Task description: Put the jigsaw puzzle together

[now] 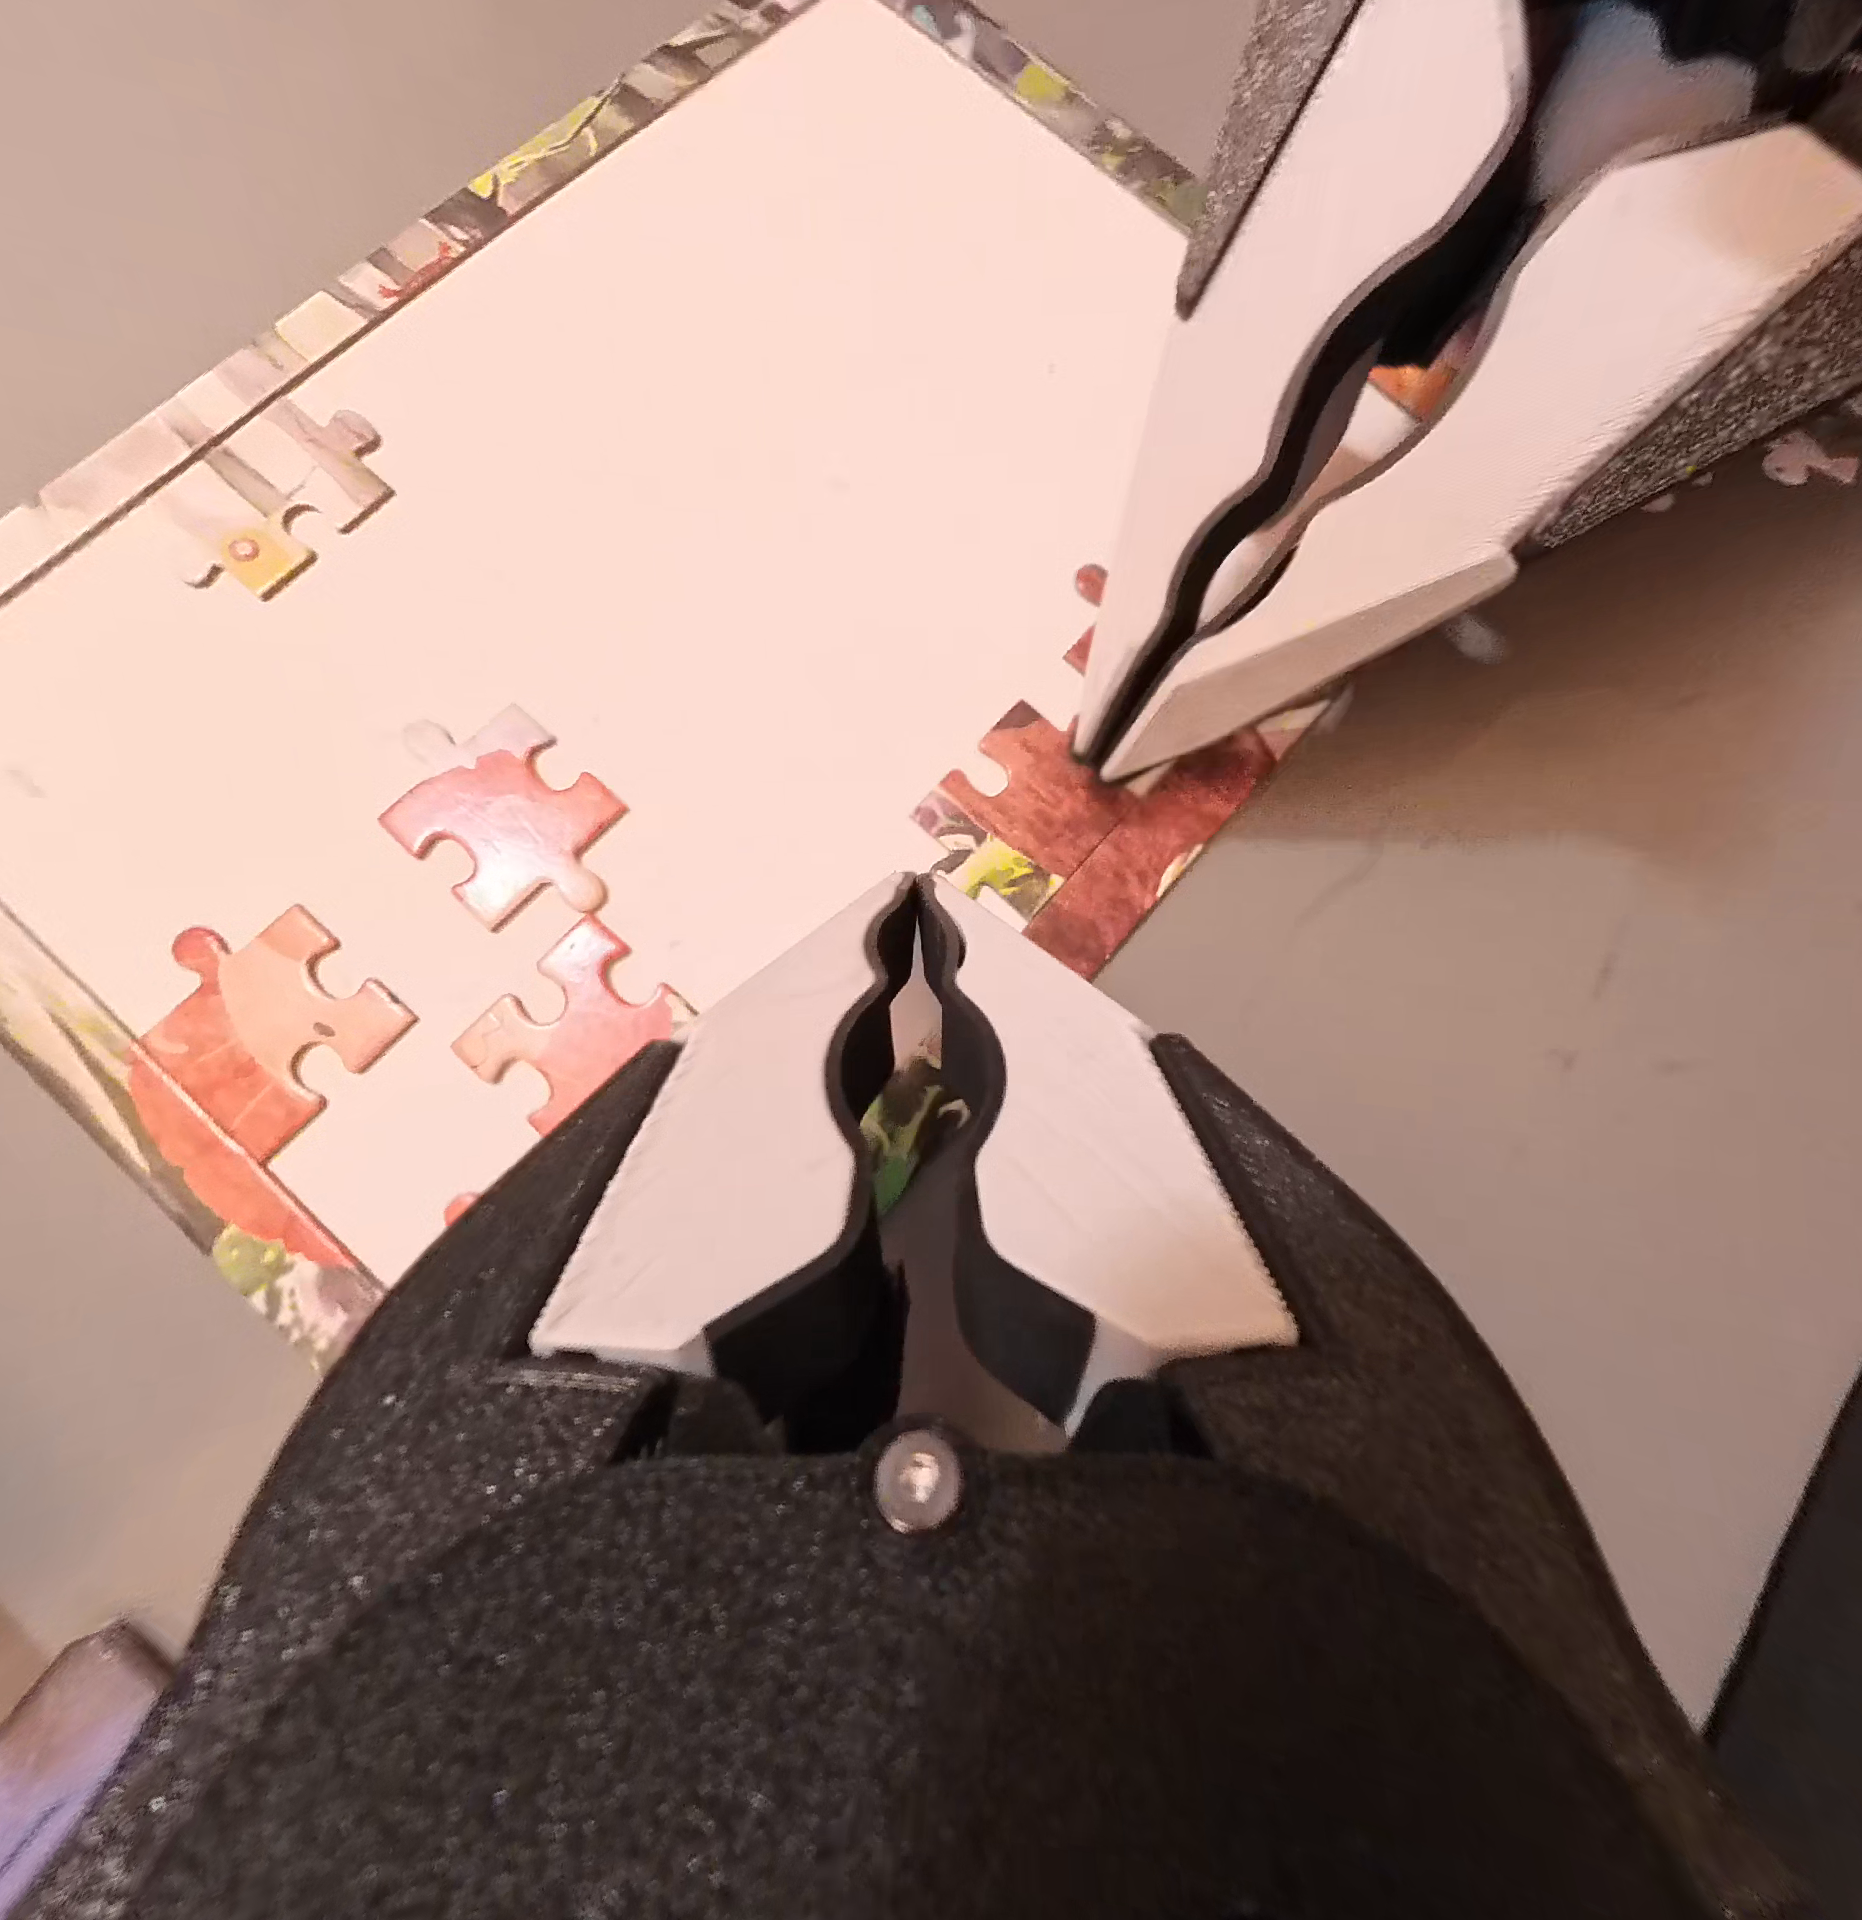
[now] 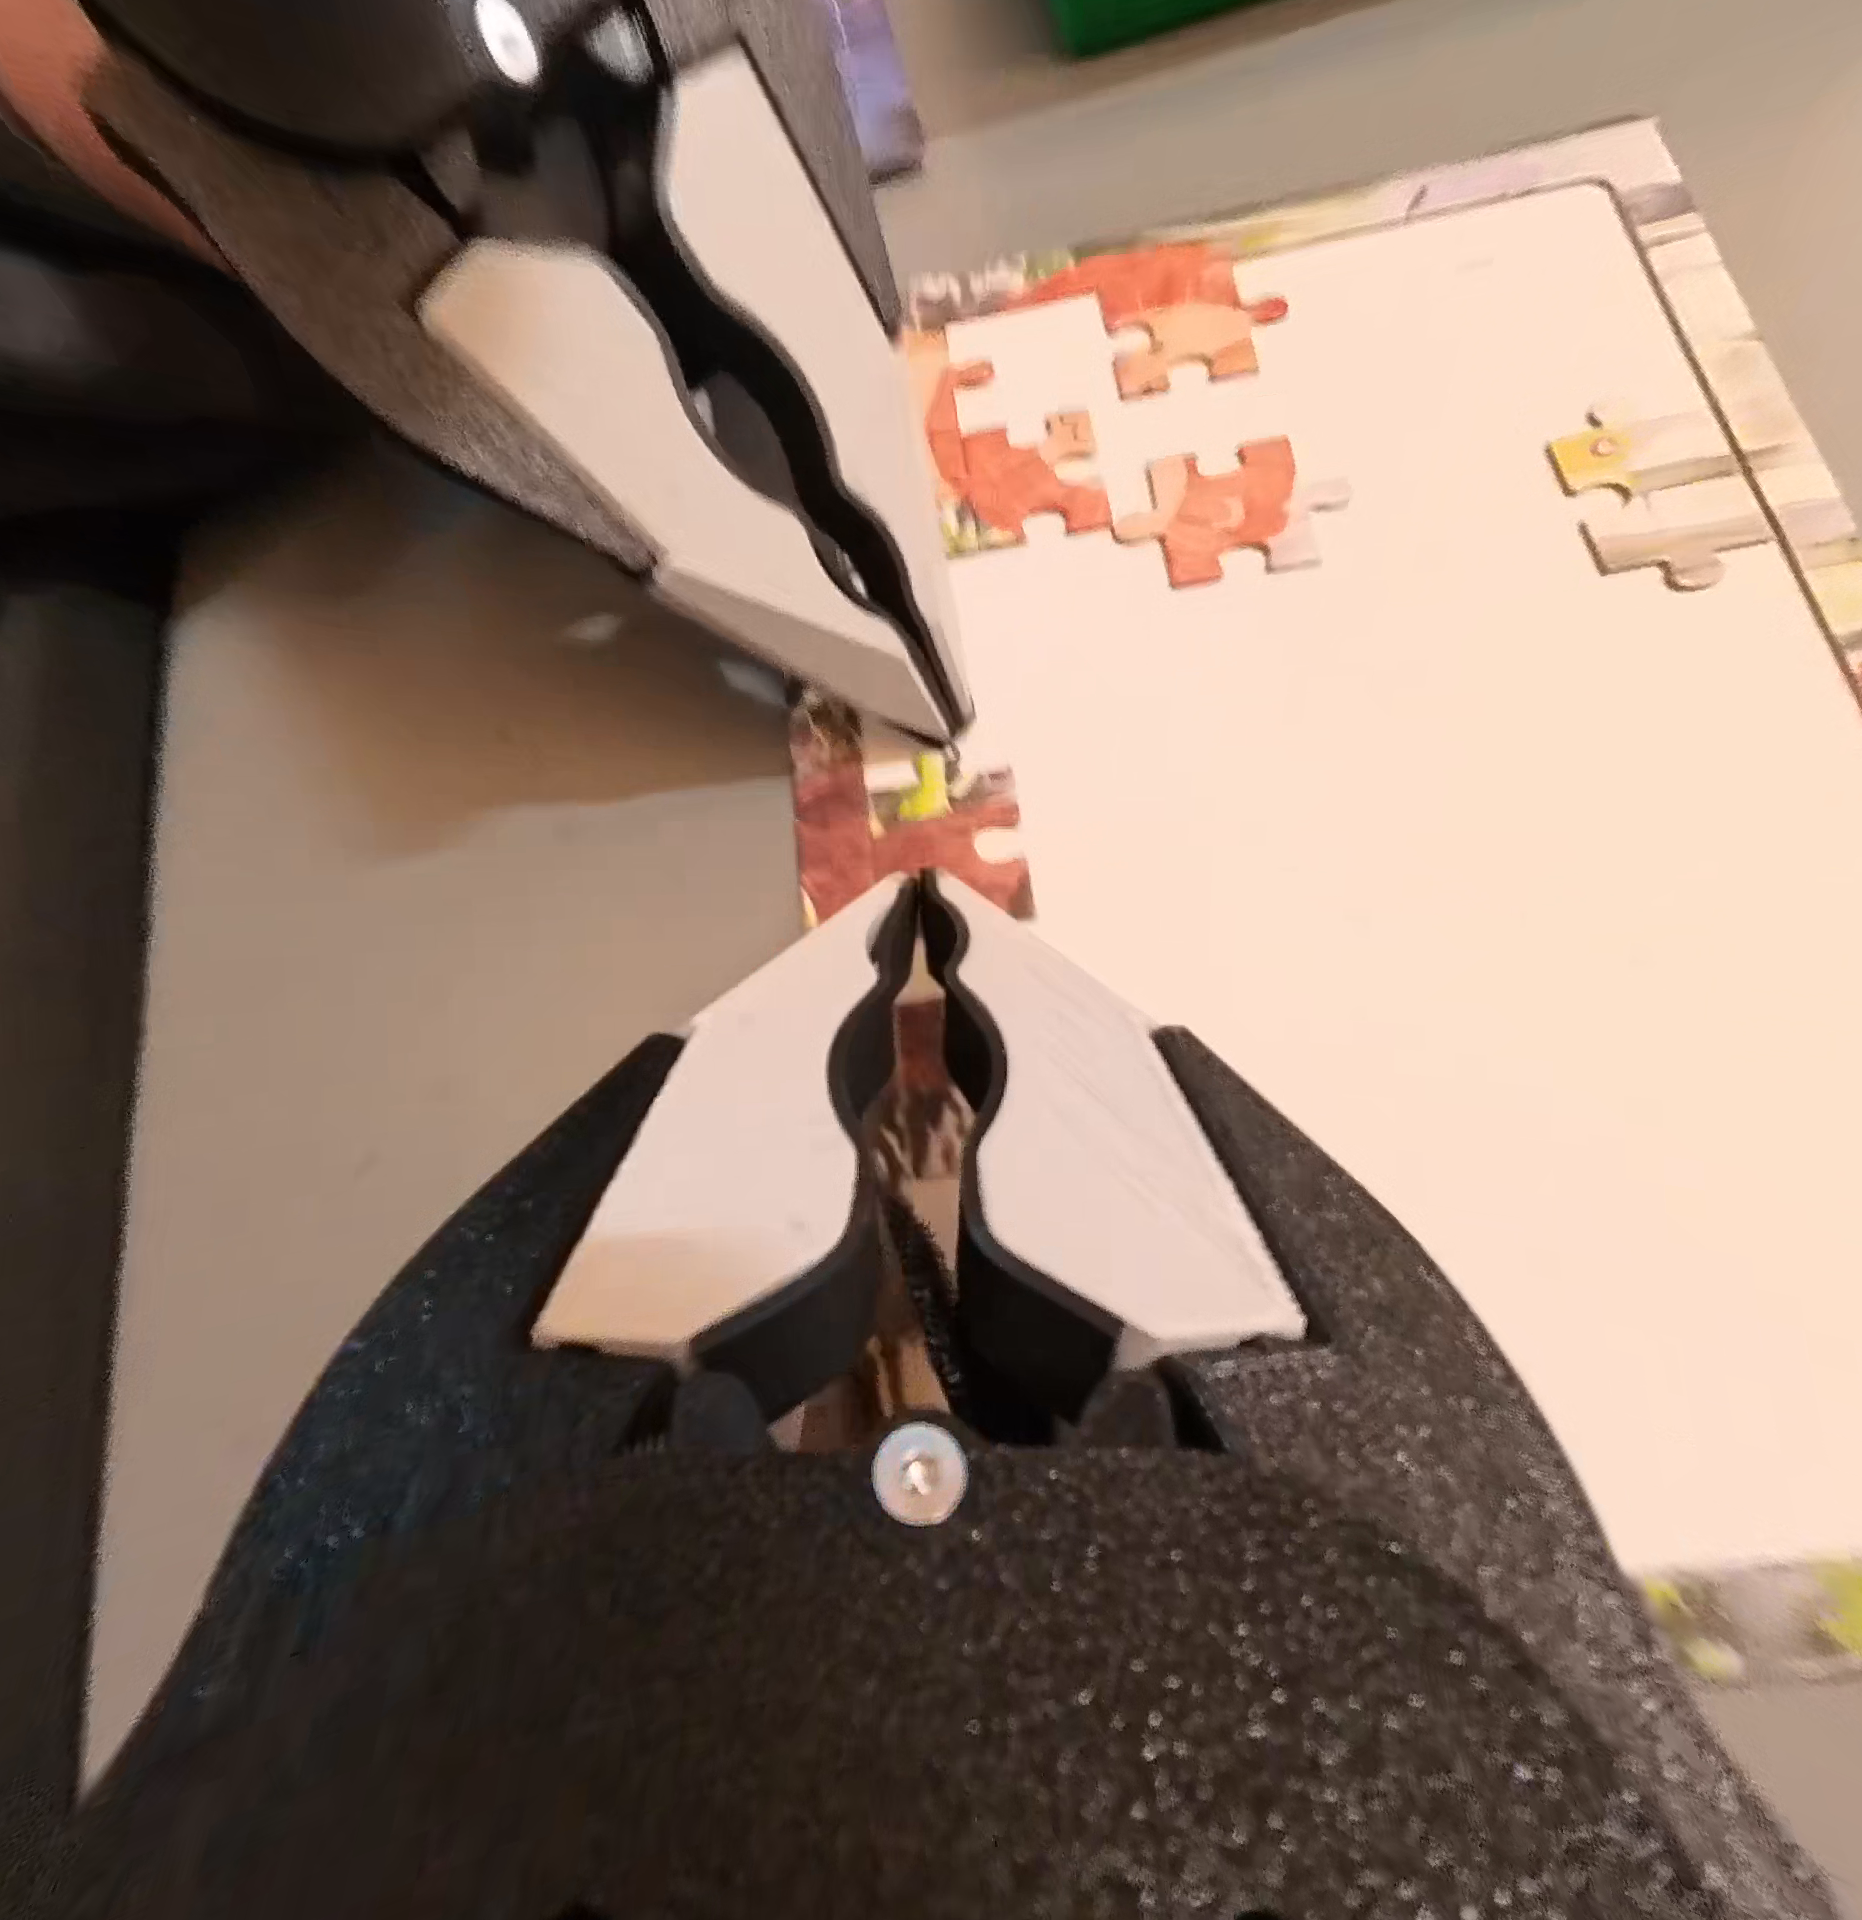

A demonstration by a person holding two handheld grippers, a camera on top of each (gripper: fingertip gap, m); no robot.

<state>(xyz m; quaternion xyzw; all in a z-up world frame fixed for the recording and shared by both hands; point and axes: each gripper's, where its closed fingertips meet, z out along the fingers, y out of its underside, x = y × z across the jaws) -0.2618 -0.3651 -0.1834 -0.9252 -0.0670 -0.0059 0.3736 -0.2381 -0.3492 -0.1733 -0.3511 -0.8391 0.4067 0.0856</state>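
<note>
Left gripper point(image 1: 919, 883): nearest the lens, fingers pinched together with nothing between them, tips just over the board's near edge beside the brown pieces.
Right gripper point(image 1: 1098, 767): clenched too, nothing clamped that I can see, tips pressing down on the brown corner pieces point(image 1: 1103, 831).
Same meeting, right wrist view: right gripper point(image 2: 922, 883) over the brown patch point(image 2: 906, 842), left gripper point(image 2: 953, 727) coming in from the upper left.
Puzzle board point(image 1: 750, 436): white tray with printed border, lying flat on the grey table point(image 1: 1529, 987), mostly unfilled.
Loose red pieces point(image 1: 506, 816): scattered on the white, near the red cluster point(image 1: 252, 1039) at the border.
Grey-yellow pieces point(image 1: 283, 499): joined at the far edge.
</note>
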